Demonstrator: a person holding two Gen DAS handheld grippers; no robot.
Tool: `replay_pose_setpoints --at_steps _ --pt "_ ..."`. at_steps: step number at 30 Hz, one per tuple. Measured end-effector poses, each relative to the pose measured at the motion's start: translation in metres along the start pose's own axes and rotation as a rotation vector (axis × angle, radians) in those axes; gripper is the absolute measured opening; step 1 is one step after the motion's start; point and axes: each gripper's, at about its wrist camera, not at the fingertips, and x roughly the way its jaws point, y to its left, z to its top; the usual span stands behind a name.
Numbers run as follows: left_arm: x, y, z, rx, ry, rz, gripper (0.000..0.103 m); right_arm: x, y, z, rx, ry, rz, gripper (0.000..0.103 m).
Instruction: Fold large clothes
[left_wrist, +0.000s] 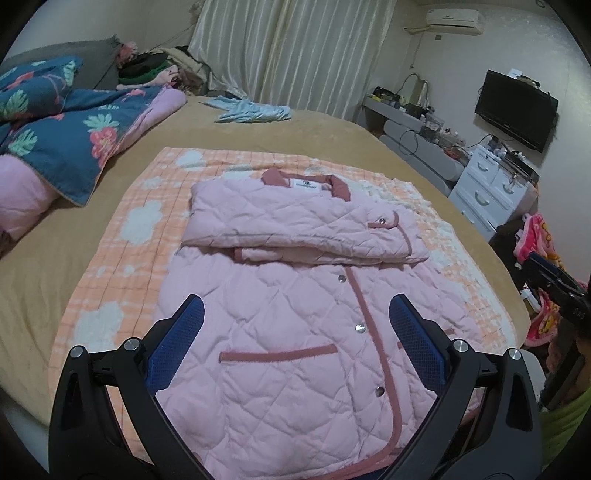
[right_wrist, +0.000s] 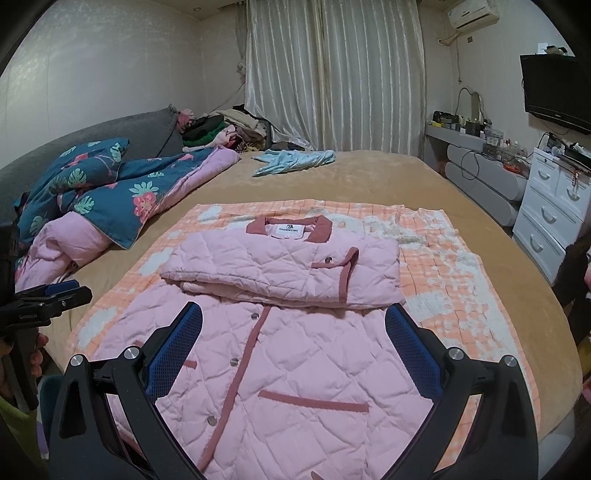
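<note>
Both grippers, left (left_wrist: 295, 325) and right (right_wrist: 293, 332), hang over the jacket (left_wrist: 295, 354) with fingers (left_wrist: 181, 343) spread wide, gripping nothing. I see the jacket on a checked blanket (left_wrist: 122, 258) on the bed (left_wrist: 332, 129), sleeves folded across its chest. Its hem is cut off behind my fingers. Far-corner clothes pile (right_wrist: 221, 129) is hard to make out.

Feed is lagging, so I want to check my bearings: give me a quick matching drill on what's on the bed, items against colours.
Things:
1. quilted jacket
2. towel under the jacket
3. small garment at the far side of the bed
4. bedspread

Colours:
A. tan
B. pink
C. light blue
D. orange and white check

Pairs: 1-B, 2-D, 3-C, 4-A
</note>
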Motion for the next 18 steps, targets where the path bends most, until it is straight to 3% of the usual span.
replay_pose_setpoints --at_steps 18 --pt "-0.002 0.014 -0.041 0.005 0.037 0.066 0.094 -0.004 -0.009 -0.040 -0.008 0.059 -0.015 0.099"
